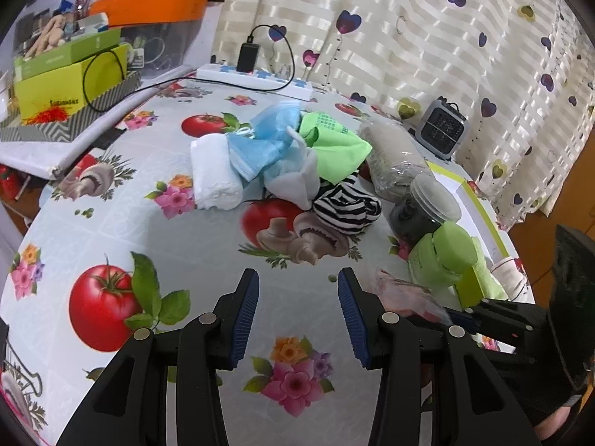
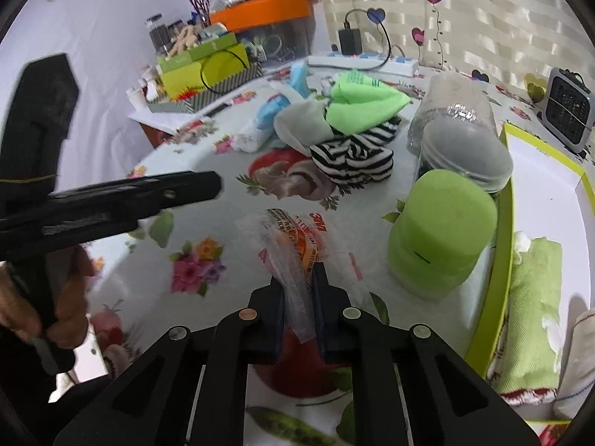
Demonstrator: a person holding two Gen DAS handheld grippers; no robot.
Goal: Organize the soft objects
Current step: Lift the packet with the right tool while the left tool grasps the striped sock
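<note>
A heap of soft things lies mid-table: a rolled white towel [image 1: 214, 173], blue face masks [image 1: 260, 141], a green cloth [image 1: 334, 148] and a black-and-white striped cloth [image 1: 347, 208]. My left gripper [image 1: 297, 312] is open and empty above the tablecloth, short of the heap. My right gripper [image 2: 299, 293] is shut on a clear 3M plastic packet [image 2: 293, 245] with orange contents, held low over the table. The green cloth [image 2: 357, 100] and striped cloth [image 2: 353, 158] lie beyond it. A green-rimmed white box [image 2: 543, 189] at the right holds a folded green towel [image 2: 531, 308].
A green jar [image 2: 442, 230] and a dark-filled clear jar [image 2: 465, 156] stand beside the box. A bagged roll [image 1: 394, 156], small fan [image 1: 442, 130], power strip [image 1: 256, 78] and stacked green boxes [image 1: 70, 78] line the table's back. The left gripper [image 2: 111, 200] shows in the right wrist view.
</note>
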